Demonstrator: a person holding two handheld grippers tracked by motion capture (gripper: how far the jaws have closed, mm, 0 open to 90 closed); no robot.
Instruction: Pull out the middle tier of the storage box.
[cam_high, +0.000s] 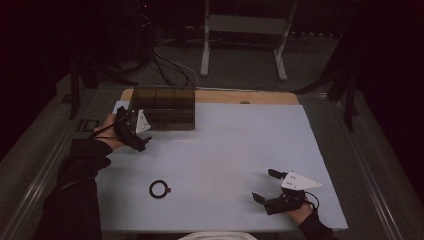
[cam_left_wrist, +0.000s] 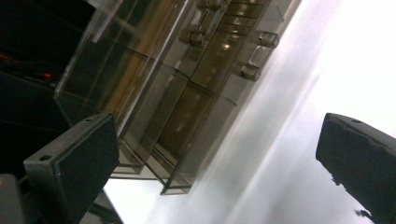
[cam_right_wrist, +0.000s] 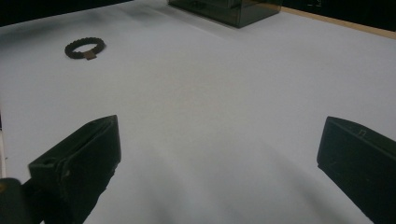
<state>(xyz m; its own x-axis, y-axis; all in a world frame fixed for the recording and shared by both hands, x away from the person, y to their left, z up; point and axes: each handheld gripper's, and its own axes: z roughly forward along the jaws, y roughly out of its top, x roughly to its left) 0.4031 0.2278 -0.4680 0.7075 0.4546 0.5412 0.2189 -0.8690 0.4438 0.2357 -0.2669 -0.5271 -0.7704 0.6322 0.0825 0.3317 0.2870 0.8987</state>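
Here, a smoky clear drawer box (cam_high: 164, 109) at about eleven o'clock on the pale tabletop (cam_high: 235, 150), close to the far edge. Seen tilted in the left gripper view (cam_left_wrist: 177, 93), with see-through walls, brownish drawer fronts and small round clear knobs (cam_left_wrist: 268, 38) on them. Just beside its left end, at nine o'clock from it, the left gripper (cam_high: 134, 131), held in a hand (cam_high: 111, 131) out of a dark sleeve (cam_high: 75, 190). Jaws wide apart, nothing between them, pads (cam_left_wrist: 84, 154) off the box; whether any other part of the gripper touches the box cannot be told from above.

Toward seven o'clock on the tabletop, well apart from the box, a dark ring-shaped band (cam_high: 159, 189) lying flat, with a small tan tab on its rim; also seen far off at ten o'clock in the right gripper view (cam_right_wrist: 84, 48).

At about five o'clock, near the front edge, the right gripper (cam_high: 265, 185), low over the tabletop, grey three-cornered plate (cam_high: 299, 181) on top. Jaws likewise spread wide, only bare pale surface between them, pointed toward the band and the box.

Beyond the tabletop, at twelve o'clock, a pale metal stand (cam_high: 245, 40) and loose dark cables (cam_high: 170, 65) on the floor.
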